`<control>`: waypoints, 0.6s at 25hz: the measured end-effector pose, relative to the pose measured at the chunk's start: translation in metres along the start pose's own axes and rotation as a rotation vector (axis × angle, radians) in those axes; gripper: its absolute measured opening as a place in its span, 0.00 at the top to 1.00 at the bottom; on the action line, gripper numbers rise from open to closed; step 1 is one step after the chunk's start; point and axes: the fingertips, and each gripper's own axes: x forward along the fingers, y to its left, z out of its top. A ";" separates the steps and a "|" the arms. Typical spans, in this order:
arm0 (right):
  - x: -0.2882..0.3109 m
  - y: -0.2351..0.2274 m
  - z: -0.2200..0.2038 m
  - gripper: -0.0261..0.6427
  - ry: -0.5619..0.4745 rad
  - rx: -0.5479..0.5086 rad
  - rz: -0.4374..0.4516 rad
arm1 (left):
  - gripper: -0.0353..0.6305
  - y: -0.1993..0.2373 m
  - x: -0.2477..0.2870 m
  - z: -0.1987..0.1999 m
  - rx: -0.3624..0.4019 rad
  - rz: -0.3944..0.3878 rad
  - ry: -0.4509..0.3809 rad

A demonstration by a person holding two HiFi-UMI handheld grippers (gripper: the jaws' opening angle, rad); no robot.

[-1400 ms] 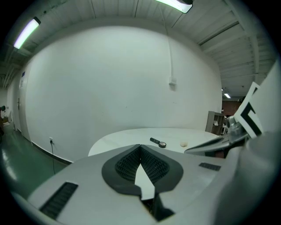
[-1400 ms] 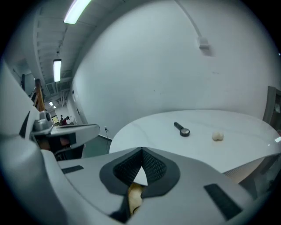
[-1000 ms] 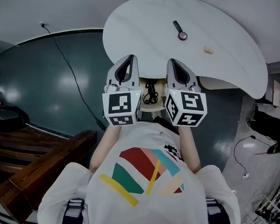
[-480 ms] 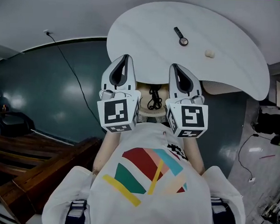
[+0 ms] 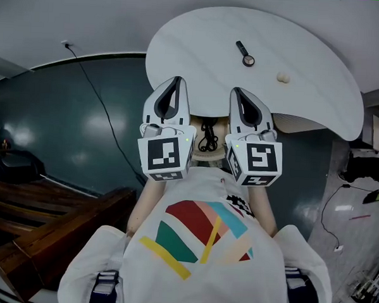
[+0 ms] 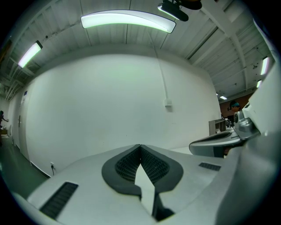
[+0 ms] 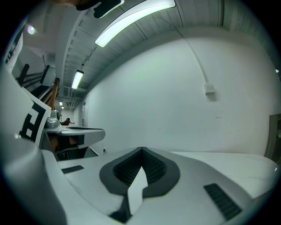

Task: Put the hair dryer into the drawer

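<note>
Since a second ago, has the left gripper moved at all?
Yes, a little. The left gripper has lifted, and its tip now reaches slightly further over the near edge of the table.

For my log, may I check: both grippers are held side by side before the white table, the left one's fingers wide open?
Not quite: in the left gripper view, the left gripper has its fingers shut together, with nothing between them. The rest stands.

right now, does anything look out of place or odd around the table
Nothing looks spilled, broken or askew. The white table holds only a small dark tool and a pale lump, lying apart. A black cable trails loose across the dark floor. The left gripper and right gripper are shut and empty.
</note>
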 end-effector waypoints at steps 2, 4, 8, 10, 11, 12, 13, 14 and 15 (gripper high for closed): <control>0.000 -0.002 0.000 0.95 0.004 -0.010 -0.007 | 0.92 -0.002 -0.001 -0.001 0.005 0.001 0.001; -0.001 -0.004 -0.001 0.95 0.006 -0.012 -0.010 | 0.92 -0.004 -0.001 0.001 0.009 0.001 0.000; 0.000 -0.005 -0.001 0.95 0.002 0.001 -0.005 | 0.92 -0.004 0.000 0.003 0.014 0.006 -0.002; 0.000 -0.005 -0.001 0.95 0.001 0.002 -0.001 | 0.92 -0.003 -0.001 0.002 0.014 0.009 -0.002; 0.000 -0.005 -0.002 0.95 0.000 0.002 0.000 | 0.92 -0.003 -0.001 0.002 0.014 0.010 -0.001; 0.000 -0.005 -0.002 0.95 0.000 0.002 0.001 | 0.92 -0.003 -0.001 0.001 0.013 0.011 -0.001; 0.000 -0.005 -0.002 0.95 0.001 0.003 0.001 | 0.92 -0.004 -0.001 0.001 0.012 0.011 -0.001; 0.000 -0.005 -0.002 0.95 0.000 0.003 0.001 | 0.92 -0.004 -0.001 0.002 0.012 0.011 -0.002; -0.001 -0.006 -0.001 0.95 -0.001 0.004 0.000 | 0.92 -0.004 -0.001 0.002 0.012 0.010 -0.003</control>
